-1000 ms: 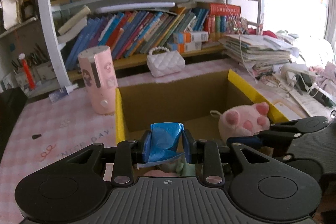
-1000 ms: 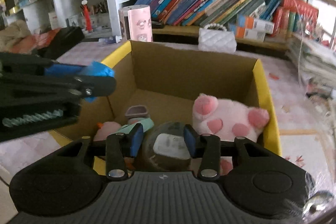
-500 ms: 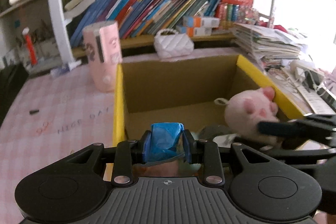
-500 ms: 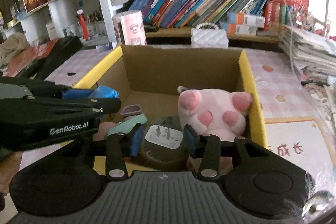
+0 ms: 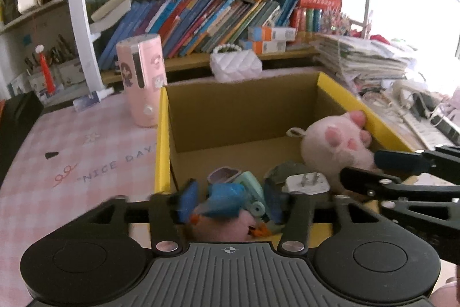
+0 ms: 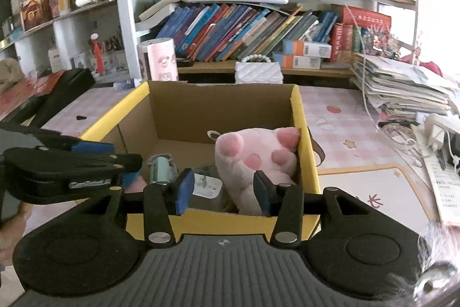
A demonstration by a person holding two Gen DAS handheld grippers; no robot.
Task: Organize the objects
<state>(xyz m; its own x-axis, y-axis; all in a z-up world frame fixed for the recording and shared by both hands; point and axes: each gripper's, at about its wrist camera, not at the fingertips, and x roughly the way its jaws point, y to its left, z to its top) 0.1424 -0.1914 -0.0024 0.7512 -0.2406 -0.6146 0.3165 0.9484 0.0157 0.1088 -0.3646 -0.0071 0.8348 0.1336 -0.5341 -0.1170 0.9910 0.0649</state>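
A cardboard box with yellow rims (image 5: 161,140) (image 6: 299,134) stands on the pink checked table. Inside lie a pink paw plush (image 5: 333,146) (image 6: 256,157), a dark round charger with a white plug face (image 5: 306,183) (image 6: 207,186), a mint green item (image 5: 250,186) (image 6: 161,167) and a pink soft toy (image 5: 221,226). My left gripper (image 5: 230,200) is open above the box's near left corner; a crumpled blue object (image 5: 224,197) lies loose between its fingers on the pink toy. My right gripper (image 6: 222,189) is open and empty over the box's near rim.
A pink cylindrical device (image 5: 142,76) (image 6: 161,59) stands left of the box. A white quilted purse (image 5: 235,66) (image 6: 257,72) sits behind it below shelves of books. A paper stack (image 6: 402,88) and cables lie to the right, a black case (image 6: 57,94) to the left.
My left gripper has opened and let the blue object drop into the box. My right gripper has opened off the dark charger, which now lies in the box, and drawn back.
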